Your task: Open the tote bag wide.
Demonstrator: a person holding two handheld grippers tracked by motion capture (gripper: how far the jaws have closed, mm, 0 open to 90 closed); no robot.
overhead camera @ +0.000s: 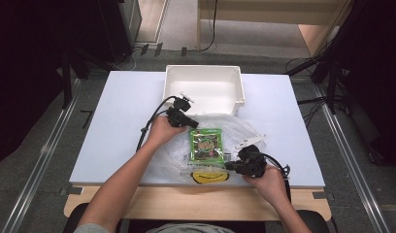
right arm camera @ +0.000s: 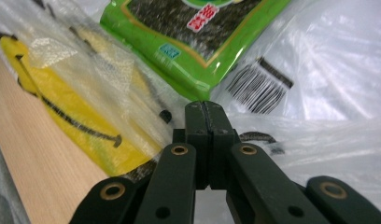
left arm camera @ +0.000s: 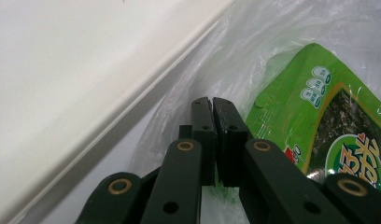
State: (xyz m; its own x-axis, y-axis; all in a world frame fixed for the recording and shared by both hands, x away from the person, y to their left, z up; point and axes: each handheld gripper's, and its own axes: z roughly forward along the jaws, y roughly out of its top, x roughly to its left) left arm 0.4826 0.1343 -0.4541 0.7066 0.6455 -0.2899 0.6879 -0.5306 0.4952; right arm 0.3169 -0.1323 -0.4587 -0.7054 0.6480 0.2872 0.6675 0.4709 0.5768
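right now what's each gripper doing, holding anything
Left gripper: closed, jaws pinching the clear plastic bag beside the green seaweed packet.
Right gripper: closed, jaws clamped on the same bag near its barcode.

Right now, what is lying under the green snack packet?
The green snack packet lies on a clear plastic bag spread over the table. Beside it, the bag's yellow smiley print and a barcode show. Whatever sits directly beneath the packet is covered.
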